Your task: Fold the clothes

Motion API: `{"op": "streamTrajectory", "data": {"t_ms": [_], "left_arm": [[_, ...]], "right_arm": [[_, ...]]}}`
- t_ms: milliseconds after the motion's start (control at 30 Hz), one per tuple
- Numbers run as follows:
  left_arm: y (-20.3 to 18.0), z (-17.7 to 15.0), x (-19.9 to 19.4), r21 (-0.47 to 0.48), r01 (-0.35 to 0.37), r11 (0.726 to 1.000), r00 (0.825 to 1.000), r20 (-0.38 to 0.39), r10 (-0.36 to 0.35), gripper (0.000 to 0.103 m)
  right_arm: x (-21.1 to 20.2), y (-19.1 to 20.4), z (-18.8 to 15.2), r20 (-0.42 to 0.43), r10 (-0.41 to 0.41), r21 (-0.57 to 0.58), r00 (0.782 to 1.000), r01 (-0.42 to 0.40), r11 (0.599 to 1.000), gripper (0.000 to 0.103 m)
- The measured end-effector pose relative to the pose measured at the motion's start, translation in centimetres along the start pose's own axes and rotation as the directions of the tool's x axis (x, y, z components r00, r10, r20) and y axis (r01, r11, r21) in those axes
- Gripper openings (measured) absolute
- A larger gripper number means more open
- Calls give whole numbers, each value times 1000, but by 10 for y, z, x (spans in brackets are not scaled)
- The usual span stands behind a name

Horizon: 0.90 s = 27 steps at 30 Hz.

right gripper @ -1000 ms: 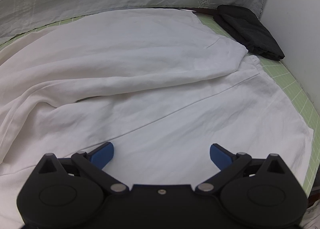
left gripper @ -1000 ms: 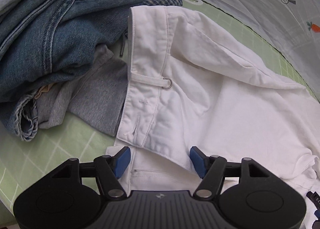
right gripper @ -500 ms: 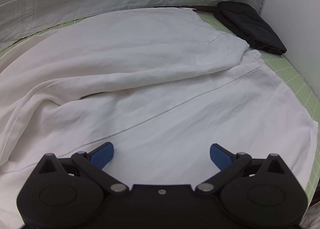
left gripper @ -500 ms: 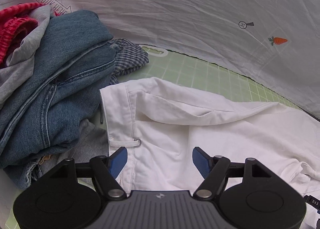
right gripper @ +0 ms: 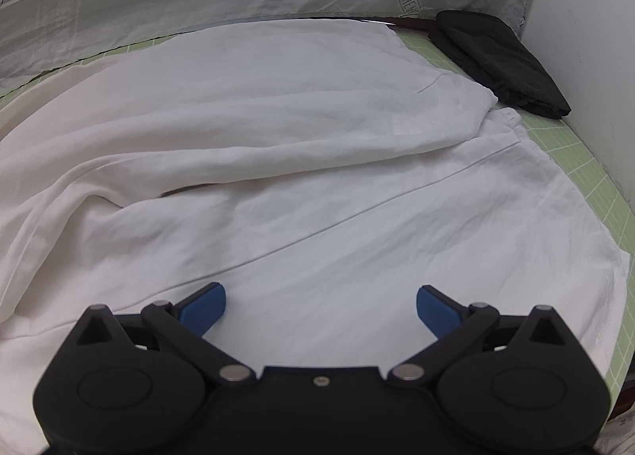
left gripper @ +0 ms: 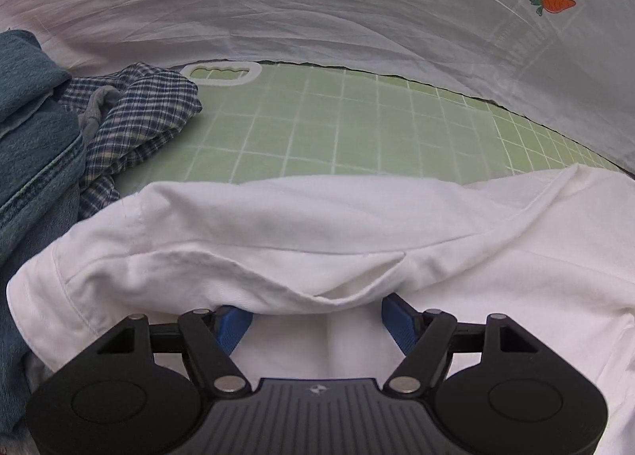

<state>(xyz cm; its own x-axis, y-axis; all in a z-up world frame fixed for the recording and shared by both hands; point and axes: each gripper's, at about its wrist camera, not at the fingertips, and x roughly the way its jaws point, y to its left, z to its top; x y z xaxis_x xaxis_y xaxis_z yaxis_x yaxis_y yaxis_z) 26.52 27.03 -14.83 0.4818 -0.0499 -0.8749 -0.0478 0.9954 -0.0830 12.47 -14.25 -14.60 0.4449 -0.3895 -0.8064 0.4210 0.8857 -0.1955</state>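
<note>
A: What's at the desk's left edge?
B: Jeans [left gripper: 27, 129] piled with a checked shirt [left gripper: 135, 113], touching the white trousers [left gripper: 317, 240].
A: And the left tool [left gripper: 317, 316]?
B: Its 2 blue fingers are spread, holding nothing, with a fold of the trousers' waist end draped over their tips.
A: The right tool [right gripper: 321, 306]?
B: Also spread, low over the trouser legs, which lie across the green mat [right gripper: 575, 153] toward the right edge.
A: Far right corner?
B: A folded black garment [right gripper: 500, 62] just beside the trousers' hem.
</note>
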Motion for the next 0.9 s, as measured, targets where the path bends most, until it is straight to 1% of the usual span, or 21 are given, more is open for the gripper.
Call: {"op": "streamTrajectory", "data": {"t_ms": [100, 133, 200, 367, 433, 533, 600, 700, 767, 800, 833, 900], "left_arm": [[14, 23, 23, -37, 4, 999, 1000, 3, -3, 74], [18, 29, 26, -53, 16, 998, 1000, 13, -15, 77], [21, 37, 29, -75, 24, 997, 1000, 18, -23, 77], [26, 43, 31, -145, 30, 989, 999, 40, -24, 76], [27, 44, 31, -158, 29, 987, 999, 37, -24, 76], [33, 47, 32, -184, 36, 982, 999, 28, -31, 76], [41, 52, 33, -244, 46, 969, 999, 29, -40, 76], [57, 64, 38, -349, 46, 936, 999, 23, -40, 76], [58, 73, 42, -376, 24, 926, 1000, 4, -25, 76], [57, 78, 44, -376, 9, 926, 1000, 0, -10, 77], [53, 81, 47, -368, 0, 930, 1000, 0, 0, 79], [44, 84, 51, -351, -22, 936, 1000, 3, 25, 92]], "right_arm": [[0, 5, 3, 10, -10, -38, 1000, 11, 999, 103], [0, 5, 3, 11, -11, -41, 1000, 11, 999, 103], [1, 5, 6, 10, -4, -41, 1000, 4, 999, 103], [7, -2, 13, -8, 37, -31, 999, -37, 999, 103], [9, -5, 16, -20, 58, -36, 998, -59, 998, 103], [11, -7, 19, -16, 59, -56, 998, -60, 997, 103], [12, -9, 19, -10, 52, -68, 999, -52, 996, 103], [13, -16, 19, -9, 59, -77, 998, -60, 995, 103], [13, -21, 19, -11, 60, -80, 998, -61, 995, 103], [14, -27, 23, -6, 62, -82, 998, -62, 995, 103], [14, -34, 26, 1, 65, -84, 998, -65, 994, 103], [16, -47, 34, 14, 70, -89, 997, -69, 994, 103]]}}
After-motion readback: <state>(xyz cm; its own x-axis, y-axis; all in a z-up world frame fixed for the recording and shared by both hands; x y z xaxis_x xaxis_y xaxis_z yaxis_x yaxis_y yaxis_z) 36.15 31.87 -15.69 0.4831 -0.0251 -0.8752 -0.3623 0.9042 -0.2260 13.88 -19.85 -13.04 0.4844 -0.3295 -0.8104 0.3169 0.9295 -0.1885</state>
